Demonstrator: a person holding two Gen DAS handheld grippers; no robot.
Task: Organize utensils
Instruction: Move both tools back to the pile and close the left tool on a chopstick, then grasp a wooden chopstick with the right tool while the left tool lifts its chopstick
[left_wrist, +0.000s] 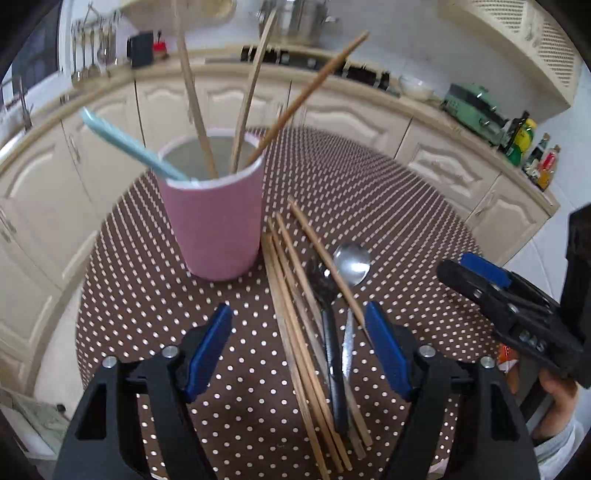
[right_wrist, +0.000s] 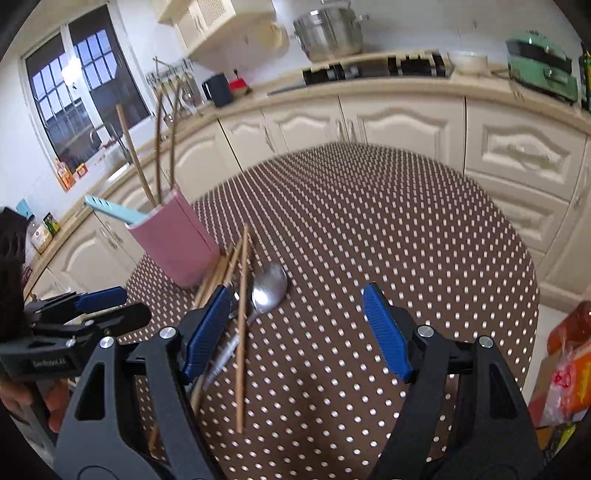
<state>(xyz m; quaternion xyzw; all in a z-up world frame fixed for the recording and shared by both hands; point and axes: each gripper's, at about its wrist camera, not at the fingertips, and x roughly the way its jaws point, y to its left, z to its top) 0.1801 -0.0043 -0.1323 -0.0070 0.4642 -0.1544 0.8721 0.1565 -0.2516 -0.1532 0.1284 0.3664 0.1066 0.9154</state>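
Glossy metal spoon (left_wrist: 351, 263), wooden chopsticks (left_wrist: 295, 325)

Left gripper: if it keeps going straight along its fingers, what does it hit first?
Most likely the loose pile on the table: the chopsticks and the black spoon lie between the open fingers of the left gripper. The pink cup stands further off to the left. Depth is uncertain.

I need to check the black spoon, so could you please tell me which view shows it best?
The left wrist view: the black spoon lies near centre among the chopsticks, bowl and handle visible. In the right wrist view it is almost entirely hidden behind the right tongs' finger.
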